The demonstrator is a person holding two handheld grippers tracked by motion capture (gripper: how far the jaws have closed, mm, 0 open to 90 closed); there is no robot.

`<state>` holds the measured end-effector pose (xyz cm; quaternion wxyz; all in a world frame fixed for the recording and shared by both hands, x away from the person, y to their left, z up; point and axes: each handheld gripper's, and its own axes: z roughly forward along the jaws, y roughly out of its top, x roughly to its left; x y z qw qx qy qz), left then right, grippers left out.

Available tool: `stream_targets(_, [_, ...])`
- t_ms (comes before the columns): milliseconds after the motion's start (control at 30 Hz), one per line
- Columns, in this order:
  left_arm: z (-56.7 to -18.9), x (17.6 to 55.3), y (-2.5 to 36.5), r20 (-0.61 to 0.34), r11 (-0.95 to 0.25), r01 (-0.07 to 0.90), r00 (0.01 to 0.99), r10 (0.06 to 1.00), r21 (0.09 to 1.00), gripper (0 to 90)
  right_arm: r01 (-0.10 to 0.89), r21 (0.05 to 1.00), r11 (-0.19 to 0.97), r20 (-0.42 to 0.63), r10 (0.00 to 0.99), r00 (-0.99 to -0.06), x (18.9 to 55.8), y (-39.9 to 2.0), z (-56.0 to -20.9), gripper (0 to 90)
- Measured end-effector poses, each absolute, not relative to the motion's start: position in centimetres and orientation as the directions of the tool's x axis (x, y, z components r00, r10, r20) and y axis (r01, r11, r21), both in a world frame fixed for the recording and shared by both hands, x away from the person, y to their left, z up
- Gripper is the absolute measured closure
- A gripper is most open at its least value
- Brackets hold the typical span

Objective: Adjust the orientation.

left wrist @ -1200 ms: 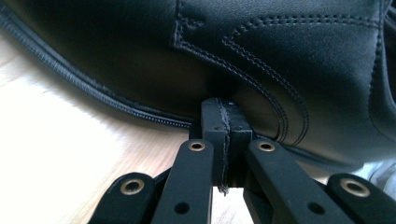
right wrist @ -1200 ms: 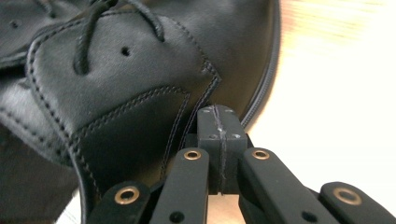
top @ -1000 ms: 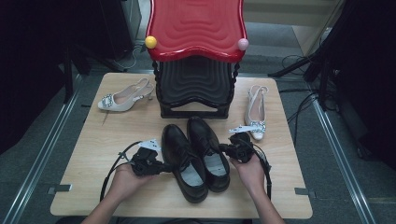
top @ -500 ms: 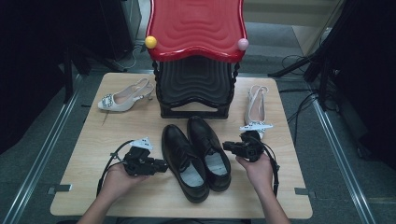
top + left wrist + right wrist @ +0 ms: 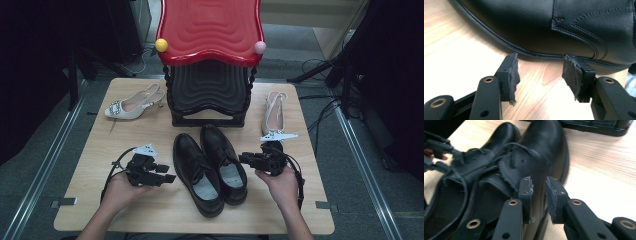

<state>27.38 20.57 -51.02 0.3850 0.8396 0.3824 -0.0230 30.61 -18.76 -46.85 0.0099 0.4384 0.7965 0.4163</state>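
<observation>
Here the pair of black leather lace-up shoes [image 5: 210, 167] stands side by side on the near middle of the pale wooden table [image 5: 310, 200], toes toward the black ribbed stand under the red wavy-topped stool [image 5: 210, 30]. The left gripper [image 5: 167, 177] sits just left of the left shoe, its jaws just opened wide with bare table between the pads and the sole's edge beyond. The right gripper [image 5: 243, 159] is at the right shoe's side; its jaws have just been parting, a narrow gap now, nothing pinched. My worry: a sideways sweep from either claw could nudge a shoe askew, or catch a loose lace. A cream slingback heel [image 5: 132, 103] lies far left, another [image 5: 274, 114] far right. No brand or writing is legible.
</observation>
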Motion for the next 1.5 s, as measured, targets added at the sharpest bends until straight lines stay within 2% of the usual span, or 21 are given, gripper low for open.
stream_targets(367, [-50.9,27.7,21.7,-0.318,-0.392,0.669,0.684,0.656,0.631,43.9,0.667,0.673,0.319,0.348,0.66,-0.666,28.9,-17.4,-44.9,73.2])
stream_targets(833, [-50.9,28.4,21.8,-0.305,-0.404,0.67,0.683,0.663,0.623,43.1,0.662,0.622,0.419,0.356,0.602,-0.715,27.0,-13.7,-45.3,66.7])
stream_targets(1100, [-50.7,29.0,22.1,-0.311,-0.392,0.671,0.679,0.665,0.629,43.1,0.689,0.561,0.459,0.361,0.613,-0.703,27.1,-12.0,-46.5,60.8])
stream_targets(1433, [-50.5,29.6,22.8,-0.316,-0.374,0.675,0.67,0.672,0.636,43.1,0.728,0.425,0.538,0.297,0.676,-0.674,28.9,-9.0,-47.6,58.8])
stream_targets(1500, [-50.5,29.7,22.9,-0.32,-0.371,0.678,0.668,0.672,0.635,43.1,0.736,0.412,0.538,0.281,0.693,-0.664,29.1,-8.6,-47.9,61.4])
